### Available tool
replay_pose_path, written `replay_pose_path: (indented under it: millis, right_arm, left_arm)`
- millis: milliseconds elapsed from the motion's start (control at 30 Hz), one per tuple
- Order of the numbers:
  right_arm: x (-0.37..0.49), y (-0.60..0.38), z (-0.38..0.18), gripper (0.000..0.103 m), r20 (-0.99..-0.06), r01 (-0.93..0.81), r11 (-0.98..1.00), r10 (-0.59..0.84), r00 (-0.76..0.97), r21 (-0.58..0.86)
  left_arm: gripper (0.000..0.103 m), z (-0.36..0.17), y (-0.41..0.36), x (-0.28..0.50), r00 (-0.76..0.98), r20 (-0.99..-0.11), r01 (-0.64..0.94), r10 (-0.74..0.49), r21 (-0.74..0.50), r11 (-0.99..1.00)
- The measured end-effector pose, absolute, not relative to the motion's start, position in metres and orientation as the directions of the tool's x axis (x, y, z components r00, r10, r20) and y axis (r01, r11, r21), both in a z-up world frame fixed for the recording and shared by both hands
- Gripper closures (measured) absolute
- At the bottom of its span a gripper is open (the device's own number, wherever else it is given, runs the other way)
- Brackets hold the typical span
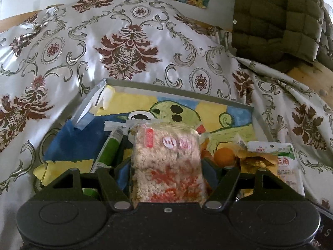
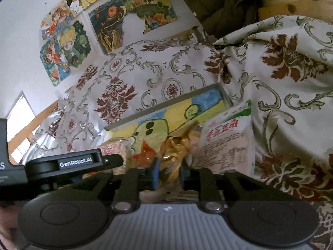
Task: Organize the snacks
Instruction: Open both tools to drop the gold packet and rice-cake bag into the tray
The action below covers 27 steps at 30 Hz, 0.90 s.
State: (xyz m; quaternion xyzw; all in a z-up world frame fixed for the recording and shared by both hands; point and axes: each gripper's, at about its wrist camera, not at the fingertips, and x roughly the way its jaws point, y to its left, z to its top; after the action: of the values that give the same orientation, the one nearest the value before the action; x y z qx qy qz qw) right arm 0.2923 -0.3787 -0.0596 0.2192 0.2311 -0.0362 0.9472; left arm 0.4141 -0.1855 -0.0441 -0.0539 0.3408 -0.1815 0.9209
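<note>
White wall (image 2: pixel 25 41) with cartoon paintings (image 2: pixel 66 48) — damask-print cloth (image 1: pixel 129 48) draped below, bright window (image 2: pixel 20 116) at left.

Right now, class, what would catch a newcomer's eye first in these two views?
A clear packet of pale crumbly snack fills the middle of the left view, between the left gripper fingers. Behind it lies a tray lined with a green cartoon drawing, on a floral cloth.

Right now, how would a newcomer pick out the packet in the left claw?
Find the shallow tray with the green cartoon painting, lying on the flowered cloth. The packet stands at its near edge between the left claw's fingers. Unlike the green tube beside it, it is clear, showing pale crumbly bits.
</note>
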Motion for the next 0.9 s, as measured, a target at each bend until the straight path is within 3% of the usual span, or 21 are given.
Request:
replay_pose_path:
  millis: [200,333,500,633,767,900]
  right_arm:
    - [0.289,-0.379,-0.056,0.054,-0.441,0.190,0.911,-0.010,0.897,0.367]
    - [0.287,-0.382,-0.052,0.042,-0.432,0.188,0.913,-0.014,0.902,0.362]
    - [0.283,-0.384,-0.045,0.028,-0.427,0.183,0.918,-0.016,0.904,0.352]
    - [0.279,-0.382,-0.036,0.010,-0.417,0.139,0.940,0.003,0.909,0.310]
    - [0.279,-0.374,-0.031,0.009,-0.431,0.137,0.962,-0.022,0.902,0.237]
    - [0.268,-0.372,-0.023,0.009,-0.412,0.148,0.956,-0.031,0.911,0.254]
  left_arm:
    - [0.021,-0.033,-0.184,0.408,0.722,-0.579,0.301,-0.380,-0.232,0.925]
    - [0.009,-0.023,-0.181,0.399,0.751,-0.555,0.293,-0.356,-0.202,0.934]
    - [0.003,-0.010,-0.169,0.387,0.775,-0.538,0.266,-0.331,-0.198,0.944]
    - [0.003,-0.001,-0.159,0.375,0.787,-0.531,0.251,-0.315,-0.190,0.949]
    - [0.003,0.008,-0.148,0.361,0.796,-0.525,0.244,-0.302,-0.178,0.953]
    - [0.002,0.017,-0.138,0.347,0.807,-0.514,0.233,-0.291,-0.176,0.957]
